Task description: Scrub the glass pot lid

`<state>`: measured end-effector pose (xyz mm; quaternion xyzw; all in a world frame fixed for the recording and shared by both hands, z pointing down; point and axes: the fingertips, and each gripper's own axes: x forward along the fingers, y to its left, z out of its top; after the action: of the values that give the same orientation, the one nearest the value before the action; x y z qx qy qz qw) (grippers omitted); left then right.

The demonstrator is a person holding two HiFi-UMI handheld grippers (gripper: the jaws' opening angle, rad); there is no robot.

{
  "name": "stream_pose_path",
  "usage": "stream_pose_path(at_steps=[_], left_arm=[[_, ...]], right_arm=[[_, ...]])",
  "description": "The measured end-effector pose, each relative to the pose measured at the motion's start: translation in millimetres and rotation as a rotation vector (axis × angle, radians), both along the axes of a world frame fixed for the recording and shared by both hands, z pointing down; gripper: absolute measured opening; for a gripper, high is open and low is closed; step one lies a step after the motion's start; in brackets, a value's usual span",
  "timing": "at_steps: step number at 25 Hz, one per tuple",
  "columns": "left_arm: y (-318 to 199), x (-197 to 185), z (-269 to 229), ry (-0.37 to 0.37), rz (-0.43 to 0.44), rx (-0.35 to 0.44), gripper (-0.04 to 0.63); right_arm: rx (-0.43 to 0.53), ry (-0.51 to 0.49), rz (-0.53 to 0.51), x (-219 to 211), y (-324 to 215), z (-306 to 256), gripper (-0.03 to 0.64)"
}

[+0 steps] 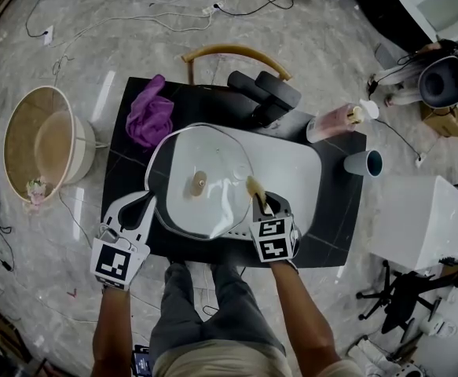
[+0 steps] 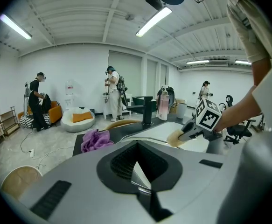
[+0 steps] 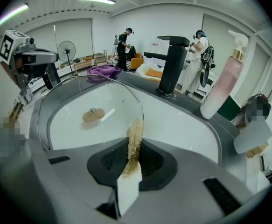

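Glass pot lid in left gripper; sponge in right gripper touches it.

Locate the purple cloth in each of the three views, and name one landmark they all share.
Head view: the purple cloth lies upper left, just beyond the sink.
Left gripper view: left of centre, low.
Right gripper view: small, upper centre-left, beyond the glass lid, at.
Shared landmark: the black faucet; the cloth sits to its left in every view.
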<state>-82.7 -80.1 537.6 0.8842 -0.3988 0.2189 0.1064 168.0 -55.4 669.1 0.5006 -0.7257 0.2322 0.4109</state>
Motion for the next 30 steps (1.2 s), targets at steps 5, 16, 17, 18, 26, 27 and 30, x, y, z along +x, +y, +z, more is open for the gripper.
stream_pose_path(at_steps=[5, 16, 17, 18, 26, 27, 30], left_arm=[[6.1, -12.2, 0.5, 0.013, -0.04, -0.061, 0.012], [8.7, -71.8, -4.0, 0.02, -0.075, 0.027, 0.012], [8.5, -78.3, -5.5, 0.02, -0.078, 0.039, 0.012], [9.1, -84.5, -6.5, 0.019, -0.084, 0.043, 0.012], [19.2, -102.9, -4.7, 0.028, -0.106, 0.03, 0.014], [19.2, -101.9, -4.7, 0.03, -0.104, 0.028, 0.012], [19.8, -95.9, -4.4, 0.043, -0.109, -0.009, 0.012]], right_arm=[[-0.028, -0.013, -0.049, -32.0, 5.1, 6.1, 0.051], [0.003, -0.259, -0.295, -231.0, -7.1, -41.4, 0.051], [0.016, -0.278, -0.301, -241.8, -11.6, -48.1, 0.051], [0.027, -0.294, -0.305, -250.0, -15.2, -53.9, 0.051], [0.022, -0.315, -0.304, -261.0, -12.3, -64.0, 0.051], [0.022, -0.314, -0.302, -259.6, -11.2, -63.5, 0.051], [0.016, -0.309, -0.294, -253.3, -4.1, -60.2, 0.051]])
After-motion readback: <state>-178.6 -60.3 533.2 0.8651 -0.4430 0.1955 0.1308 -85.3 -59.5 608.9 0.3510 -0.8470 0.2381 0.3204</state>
